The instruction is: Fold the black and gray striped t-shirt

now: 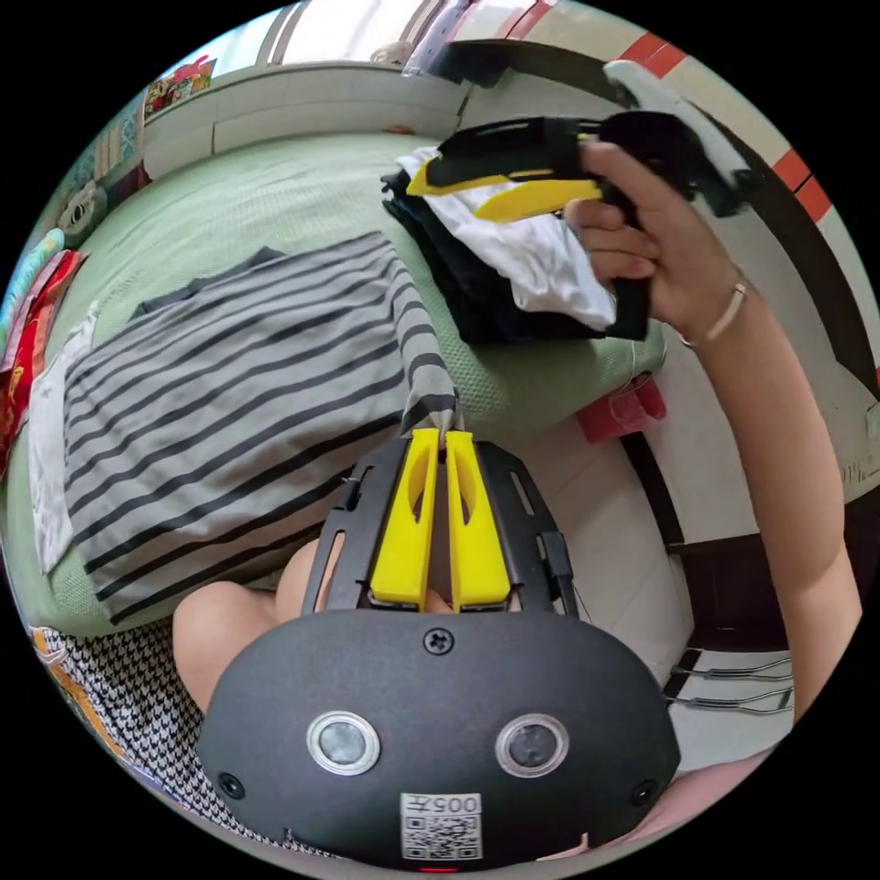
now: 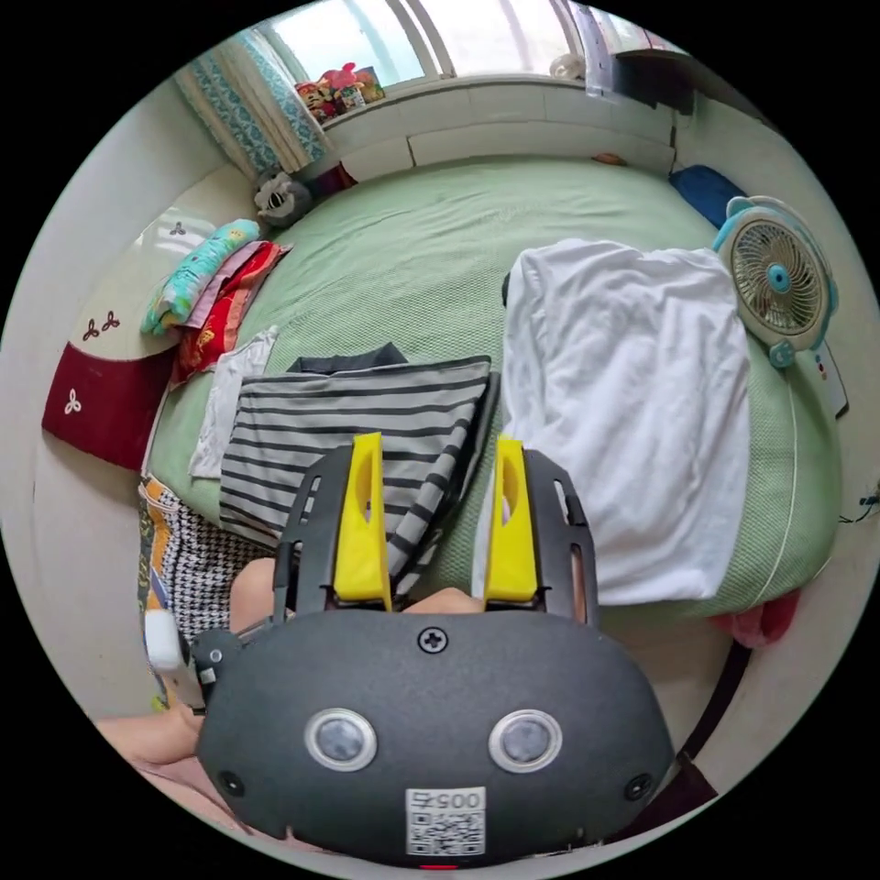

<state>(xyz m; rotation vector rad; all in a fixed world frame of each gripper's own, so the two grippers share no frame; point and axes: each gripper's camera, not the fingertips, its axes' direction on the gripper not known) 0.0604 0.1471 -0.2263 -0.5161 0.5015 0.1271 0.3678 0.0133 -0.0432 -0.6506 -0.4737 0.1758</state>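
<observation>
The black and gray striped t-shirt (image 1: 229, 403) lies folded over on the green bed (image 1: 302, 192). My left gripper (image 1: 442, 433) is shut on the shirt's near right corner, lifting it off the bed edge. In the left gripper view the right gripper (image 1: 513, 188) is held by a hand above a pile of clothes, its jaws apart. In the right gripper view the striped t-shirt (image 2: 367, 422) lies under and beyond my open right gripper (image 2: 435, 442), which holds nothing.
A white garment (image 2: 632, 403) tops a pile of dark clothes (image 1: 467, 284) right of the shirt. A small fan (image 2: 779, 275) stands at the bed's right edge. Pillows and folded cloths (image 2: 215, 293) lie at the left. A white cloth (image 2: 225, 394) lies beside the shirt.
</observation>
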